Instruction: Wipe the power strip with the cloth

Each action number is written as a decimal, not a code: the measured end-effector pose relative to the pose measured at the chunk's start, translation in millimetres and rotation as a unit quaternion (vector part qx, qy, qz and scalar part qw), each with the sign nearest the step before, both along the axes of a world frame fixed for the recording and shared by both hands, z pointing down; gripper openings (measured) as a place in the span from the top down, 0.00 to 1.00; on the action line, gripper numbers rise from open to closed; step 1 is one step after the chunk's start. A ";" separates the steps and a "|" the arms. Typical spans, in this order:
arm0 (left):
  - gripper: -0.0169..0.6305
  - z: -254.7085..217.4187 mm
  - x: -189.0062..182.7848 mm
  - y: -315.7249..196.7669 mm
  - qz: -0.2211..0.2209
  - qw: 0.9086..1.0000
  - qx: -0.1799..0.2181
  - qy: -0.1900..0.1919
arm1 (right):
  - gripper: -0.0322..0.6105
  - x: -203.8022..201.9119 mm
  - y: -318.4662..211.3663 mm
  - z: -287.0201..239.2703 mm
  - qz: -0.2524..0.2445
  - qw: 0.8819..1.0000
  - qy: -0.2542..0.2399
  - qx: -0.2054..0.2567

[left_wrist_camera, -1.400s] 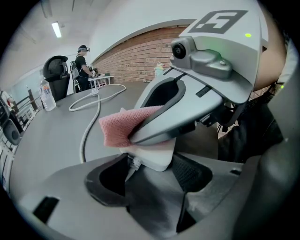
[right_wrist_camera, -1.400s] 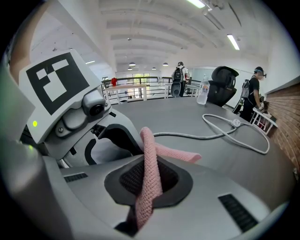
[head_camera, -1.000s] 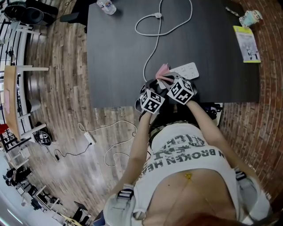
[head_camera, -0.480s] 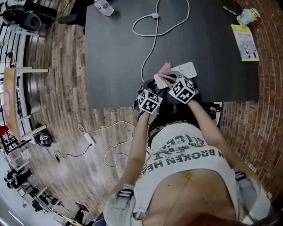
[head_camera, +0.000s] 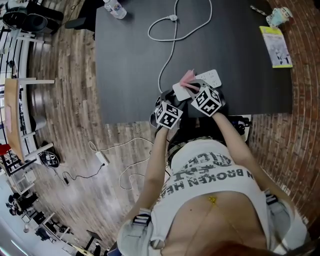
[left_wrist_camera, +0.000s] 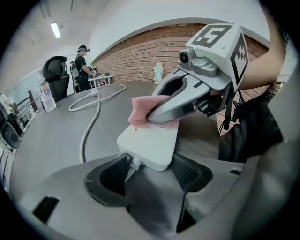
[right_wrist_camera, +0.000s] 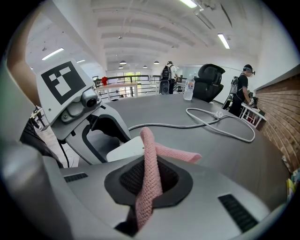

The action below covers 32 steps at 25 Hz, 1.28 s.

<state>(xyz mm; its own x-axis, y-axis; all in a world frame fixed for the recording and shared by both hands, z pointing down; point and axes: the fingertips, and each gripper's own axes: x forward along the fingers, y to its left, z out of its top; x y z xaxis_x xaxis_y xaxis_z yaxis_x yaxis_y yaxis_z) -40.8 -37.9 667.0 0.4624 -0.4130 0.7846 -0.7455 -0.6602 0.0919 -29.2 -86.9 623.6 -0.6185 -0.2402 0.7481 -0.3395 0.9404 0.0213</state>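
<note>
A white power strip (head_camera: 209,78) lies near the front edge of the black table (head_camera: 130,65). My left gripper (head_camera: 169,111) is shut on the strip's cable end (left_wrist_camera: 152,143), with one jaw on each side of it. The pink cloth (head_camera: 187,77) lies on top of the strip, and my right gripper (head_camera: 205,100) is shut on it. In the right gripper view the cloth (right_wrist_camera: 150,164) runs up from between that gripper's (right_wrist_camera: 149,177) jaws and folds over the strip (right_wrist_camera: 125,149). In the left gripper view the cloth (left_wrist_camera: 143,108) sits under the right gripper's finger (left_wrist_camera: 173,105).
The strip's white cable (head_camera: 174,31) loops across the far half of the table. A water bottle (head_camera: 114,7) stands at the back left, with a yellow booklet (head_camera: 276,47) and a small cup (head_camera: 278,17) at the back right. Another adapter and cord (head_camera: 101,156) lie on the wooden floor.
Almost nothing: both grippers, strip and cloth sit slightly further left in the picture, mostly from the head camera shifting. Both grips are unchanged.
</note>
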 end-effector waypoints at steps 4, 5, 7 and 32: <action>0.54 -0.2 -0.1 -0.6 0.000 1.000 0.000 0.000 | 0.92 3.5 -2.2 -0.5 0.004 1.000 0.001 -0.001; 0.54 -0.3 -0.1 -0.4 0.000 1.000 0.001 0.000 | 0.92 4.4 -2.6 -0.7 0.006 1.000 0.001 -0.001; 0.54 -0.3 -0.3 -0.2 0.000 1.000 0.000 0.001 | 0.92 6.5 -3.8 -0.8 0.010 1.000 0.001 -0.001; 0.54 1.8 0.2 -0.8 0.000 1.000 -0.003 0.000 | 0.92 43.2 -24.3 1.0 0.053 0.999 0.005 0.001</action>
